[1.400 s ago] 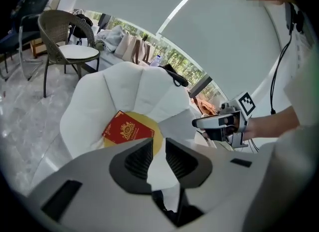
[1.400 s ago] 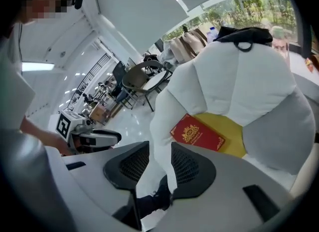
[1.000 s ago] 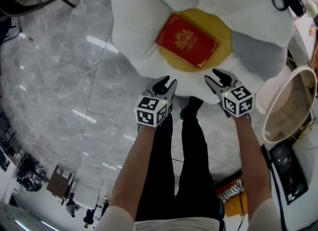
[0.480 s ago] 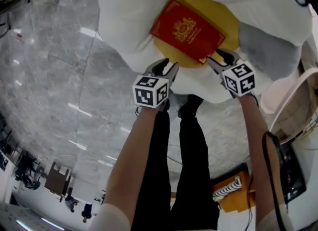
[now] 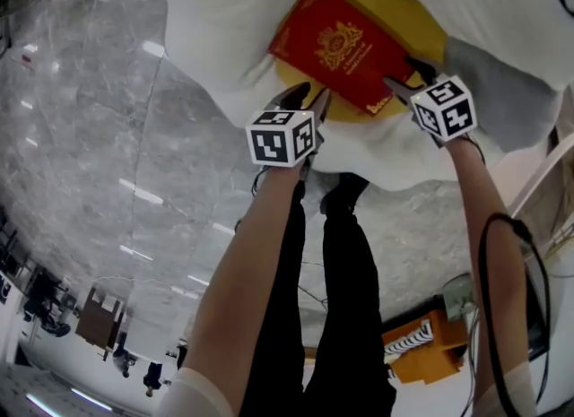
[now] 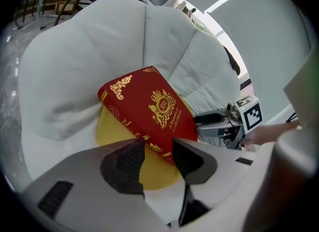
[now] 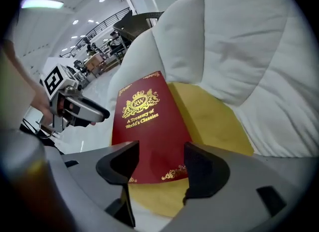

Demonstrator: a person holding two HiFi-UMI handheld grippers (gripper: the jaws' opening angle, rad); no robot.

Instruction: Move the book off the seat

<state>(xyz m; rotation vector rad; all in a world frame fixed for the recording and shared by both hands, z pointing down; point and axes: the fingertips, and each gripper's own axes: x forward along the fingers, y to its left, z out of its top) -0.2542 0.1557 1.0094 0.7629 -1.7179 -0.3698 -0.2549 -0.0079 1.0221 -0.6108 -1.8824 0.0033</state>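
Red book with gold print lies on the yellow centre of a white petal-shaped seat. At its 7 o'clock the left claw, at 4 o'clock the right claw, both opening, unclenched, book edge between their jaws.

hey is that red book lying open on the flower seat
No, the red book lies closed, its gold-printed cover facing up, on the seat's yellow centre.
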